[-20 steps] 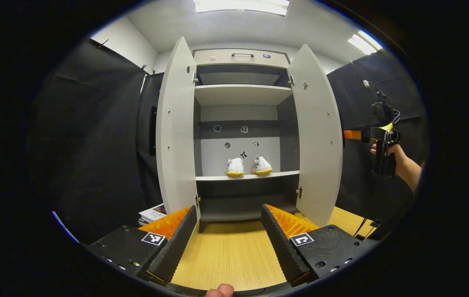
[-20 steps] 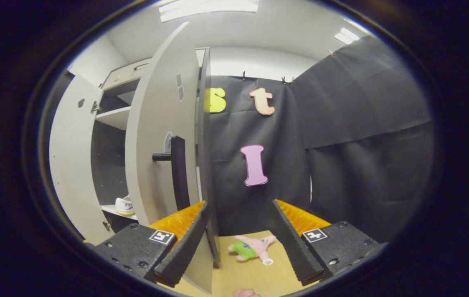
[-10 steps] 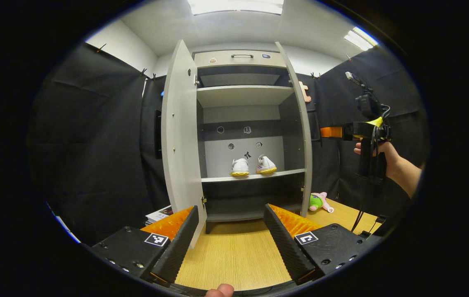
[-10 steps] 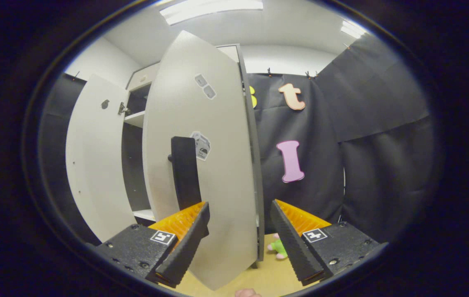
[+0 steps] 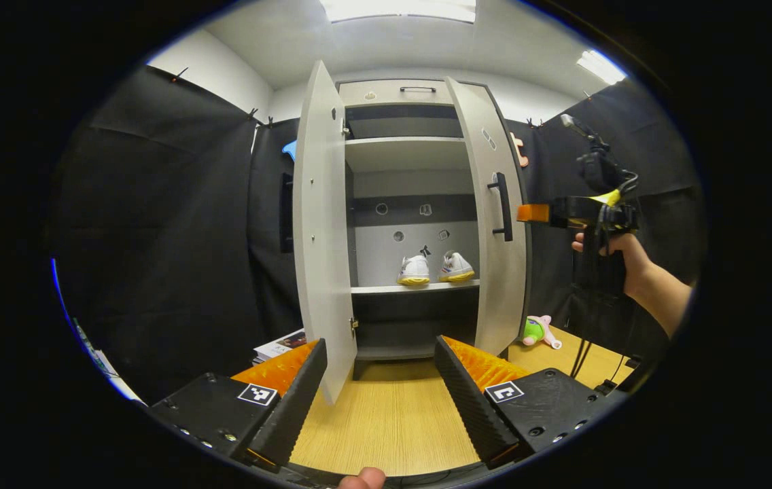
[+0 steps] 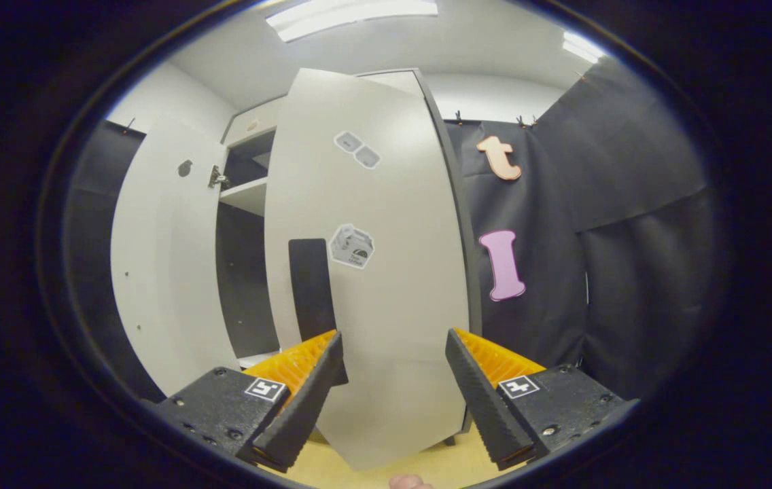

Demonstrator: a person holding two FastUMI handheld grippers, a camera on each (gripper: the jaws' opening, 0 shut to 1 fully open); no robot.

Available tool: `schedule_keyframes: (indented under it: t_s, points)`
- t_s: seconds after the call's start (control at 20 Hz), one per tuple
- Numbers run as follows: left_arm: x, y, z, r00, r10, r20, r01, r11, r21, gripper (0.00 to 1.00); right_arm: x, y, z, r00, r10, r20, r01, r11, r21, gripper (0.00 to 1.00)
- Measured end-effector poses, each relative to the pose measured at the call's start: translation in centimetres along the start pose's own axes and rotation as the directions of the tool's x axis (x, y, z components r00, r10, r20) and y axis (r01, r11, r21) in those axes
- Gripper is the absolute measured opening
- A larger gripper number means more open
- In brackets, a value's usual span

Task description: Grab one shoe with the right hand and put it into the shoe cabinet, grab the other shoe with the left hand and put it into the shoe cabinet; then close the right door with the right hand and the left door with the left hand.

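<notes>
Two white shoes with yellow soles (image 5: pixel 414 270) (image 5: pixel 455 267) stand side by side on the middle shelf of the grey shoe cabinet (image 5: pixel 413 153). The left door (image 5: pixel 321 231) stands wide open. The right door (image 5: pixel 491 224) is swung partway shut, its black handle (image 5: pixel 503 207) facing out. A hand holds my right gripper (image 5: pixel 533 212) against that door's outer face near its hinge side. In the right gripper view the right door (image 6: pixel 386 272) and handle (image 6: pixel 311 292) sit close ahead of my open right gripper (image 6: pixel 393 401). My left gripper (image 5: pixel 379 401) hangs open and empty before the cabinet.
A pink and green plush toy (image 5: pixel 537 331) lies on the wooden surface (image 5: pixel 386 421) right of the cabinet. A stack of books (image 5: pixel 281 344) rests at the cabinet's lower left. A drawer with a handle (image 5: pixel 417 89) tops the cabinet.
The right door has swung from wide open to partway shut, with my right gripper following behind its outer face. The left door and both shoes have stayed put.
</notes>
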State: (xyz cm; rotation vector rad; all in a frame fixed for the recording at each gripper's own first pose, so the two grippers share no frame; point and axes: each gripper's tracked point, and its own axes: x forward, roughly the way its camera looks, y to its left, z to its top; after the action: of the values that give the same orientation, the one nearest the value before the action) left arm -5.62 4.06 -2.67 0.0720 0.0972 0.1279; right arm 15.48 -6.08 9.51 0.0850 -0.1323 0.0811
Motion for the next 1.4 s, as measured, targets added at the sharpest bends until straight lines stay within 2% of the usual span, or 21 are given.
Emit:
schedule_keyframes:
  t_s: [0.2, 0.35, 0.55, 0.7, 0.85, 0.9, 0.95, 1.0, 1.15, 1.4]
  points:
    - [0.9, 1.7, 0.8, 1.0, 0.024, 0.011, -0.023, 1.0, -0.011, 0.95, -7.1, -0.4, -2.2, 1.0, 0.024, -0.014, -0.026, 0.995, -0.098, 0.99]
    - [2.2, 4.6, 2.5, 0.997, 0.068, 0.032, -0.068, 0.998, 0.006, 0.95, -12.2, -0.4, -4.7, 0.999, 0.027, -0.031, -0.031, 0.992, -0.124, 0.99]
    - [4.3, 9.4, 5.4, 0.99, 0.129, 0.053, -0.129, 0.992, -0.004, 0.95, -15.5, 0.4, -7.7, 0.995, 0.023, -0.096, -0.034, 0.993, -0.117, 0.99]
    - [6.8, 13.4, 7.4, 0.986, 0.156, 0.05, -0.154, 0.987, -0.05, 0.95, -16.3, 0.2, -9.3, 0.989, 0.02, -0.149, -0.032, 0.997, -0.076, 0.99]
    - [9.4, 18.0, 9.0, 0.978, 0.203, 0.046, -0.2, 0.977, -0.069, 0.95, -16.5, -0.4, -9.5, 0.988, 0.003, -0.152, -0.016, 0.997, -0.079, 0.99]
    - [10.4, 19.3, 9.3, 0.974, 0.221, 0.041, -0.217, 0.974, -0.07, 1.0, -16.5, -0.5, -9.2, 0.989, 0.002, -0.145, -0.015, 0.996, -0.084, 0.99]
    - [11.5, 20.4, 9.3, 0.971, 0.239, 0.029, -0.237, 0.969, -0.068, 0.95, -16.5, -0.6, -9.0, 0.991, 0.0, -0.137, -0.012, 0.996, -0.088, 0.99]
    - [12.7, 21.4, 9.1, 0.968, 0.249, 0.017, -0.247, 0.966, -0.07, 0.95, -16.5, -0.7, -8.8, 0.991, -0.003, -0.13, -0.009, 0.996, -0.09, 0.99]
    - [15.5, 22.4, 8.7, 0.972, 0.236, -0.011, -0.236, 0.968, -0.084, 0.94, -16.2, -0.9, -8.2, 0.993, -0.003, -0.121, -0.006, 0.997, -0.078, 0.99]
    - [17.8, 22.3, 9.0, 0.975, 0.223, -0.013, -0.224, 0.974, -0.04, 0.93, -16.1, -2.0, -8.1, 0.993, -0.031, -0.116, 0.023, 0.997, -0.071, 0.99]
